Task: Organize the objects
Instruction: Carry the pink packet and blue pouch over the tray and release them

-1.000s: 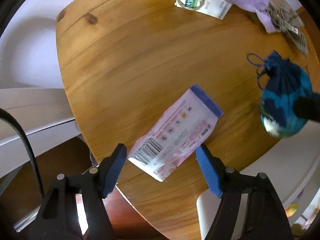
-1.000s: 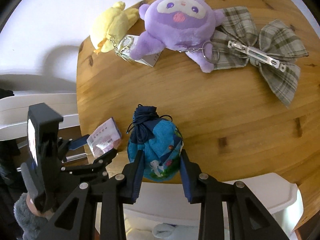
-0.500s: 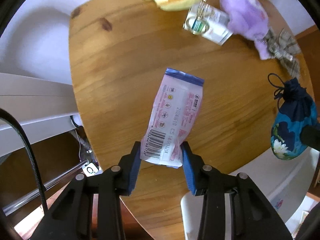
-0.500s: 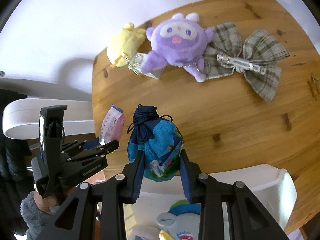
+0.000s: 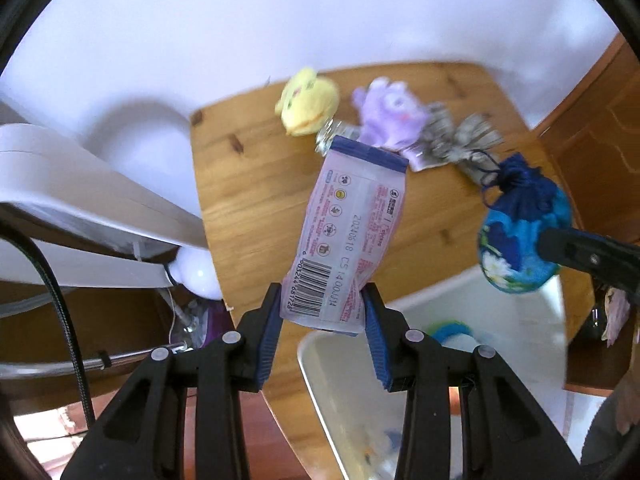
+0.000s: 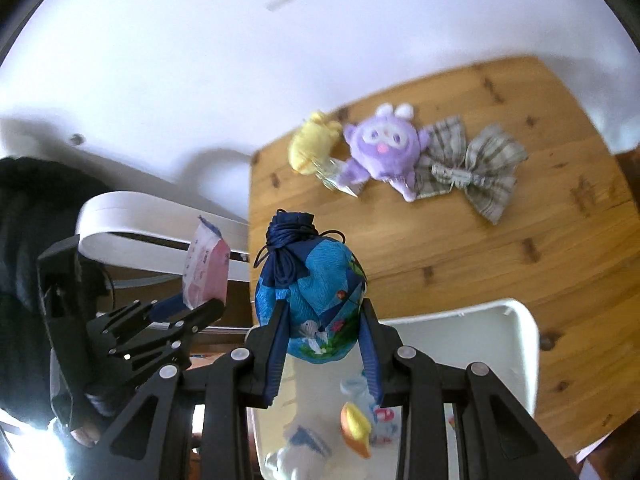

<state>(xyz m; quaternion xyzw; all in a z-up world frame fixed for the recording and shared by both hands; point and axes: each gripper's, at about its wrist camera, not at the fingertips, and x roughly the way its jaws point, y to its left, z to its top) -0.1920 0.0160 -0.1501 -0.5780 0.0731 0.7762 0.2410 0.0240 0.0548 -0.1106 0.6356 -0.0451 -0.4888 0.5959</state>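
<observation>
Fingers of left gripper (image 5: 322,312) clenched on pink wet-wipe packet (image 5: 348,236), right gripper (image 6: 322,346) clenched on blue drawstring pouch (image 6: 310,292); both lifted clear of wooden counter (image 6: 500,240), probably for white plastic bin (image 6: 516,344).

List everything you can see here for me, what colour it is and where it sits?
tissue pack: one, pink and blue, held in the air by the left gripper
drawstring pouch: one, blue, held by the right gripper
yellow plush: one, far end of the table
purple plush: one, beside the yellow plush
plaid bow: one, grey-green, beside the purple plush
table: one, brown wood
bin: one, white, at the table's near edge, small toys inside
left gripper: one, black with blue pads
right gripper: one, black with blue pads
</observation>
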